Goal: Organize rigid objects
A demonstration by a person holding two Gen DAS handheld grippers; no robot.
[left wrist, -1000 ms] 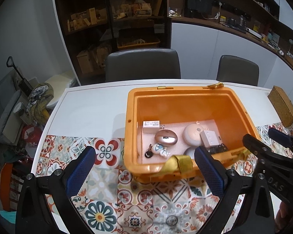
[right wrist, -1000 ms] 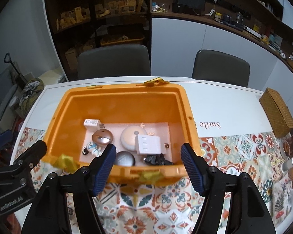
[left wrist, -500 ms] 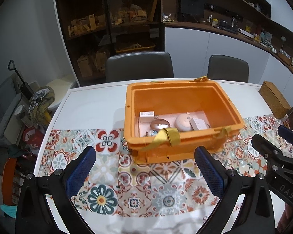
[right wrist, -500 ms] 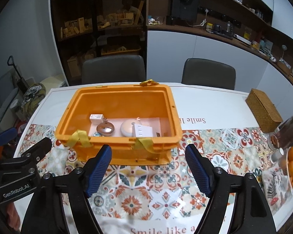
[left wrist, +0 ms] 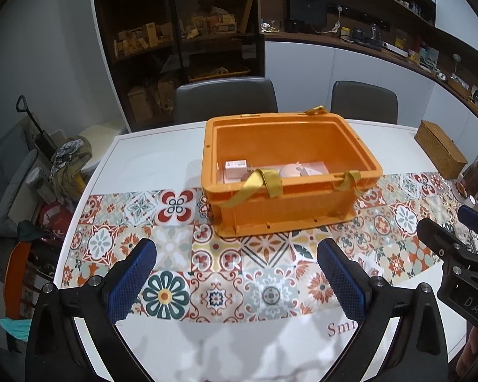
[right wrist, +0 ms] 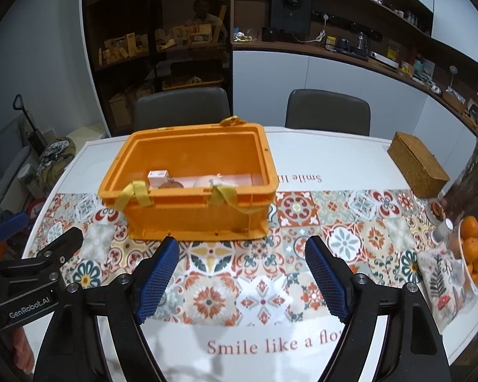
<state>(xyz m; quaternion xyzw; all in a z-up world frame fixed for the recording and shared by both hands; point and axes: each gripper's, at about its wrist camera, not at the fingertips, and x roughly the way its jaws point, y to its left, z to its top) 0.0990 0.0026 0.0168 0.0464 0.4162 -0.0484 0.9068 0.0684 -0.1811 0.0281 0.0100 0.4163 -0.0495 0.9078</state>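
Note:
An orange plastic crate (left wrist: 286, 210) (right wrist: 194, 213) stands on the patterned table runner, with yellow straps (left wrist: 264, 181) draped over its near rim. Inside lie a small white box (left wrist: 235, 167) (right wrist: 157, 176), a round peach-coloured item (left wrist: 291, 170) and other small things half hidden by the near wall. My left gripper (left wrist: 235, 248) hangs open over the runner in front of the crate, holding nothing. My right gripper (right wrist: 242, 244) is also short of the crate; its jaws are opening and nothing is between them.
A wicker box (right wrist: 417, 165) sits at the far right of the table. A bowl of oranges (right wrist: 474, 254) and a printed cloth (right wrist: 439, 273) lie near the right edge. Two grey chairs (left wrist: 226, 98) stand behind the table, with shelves beyond.
Both grippers have pulled back from the crate's near rim toward the table's front edge, so the crate looks smaller and farther. The right jaws stand wider than before.

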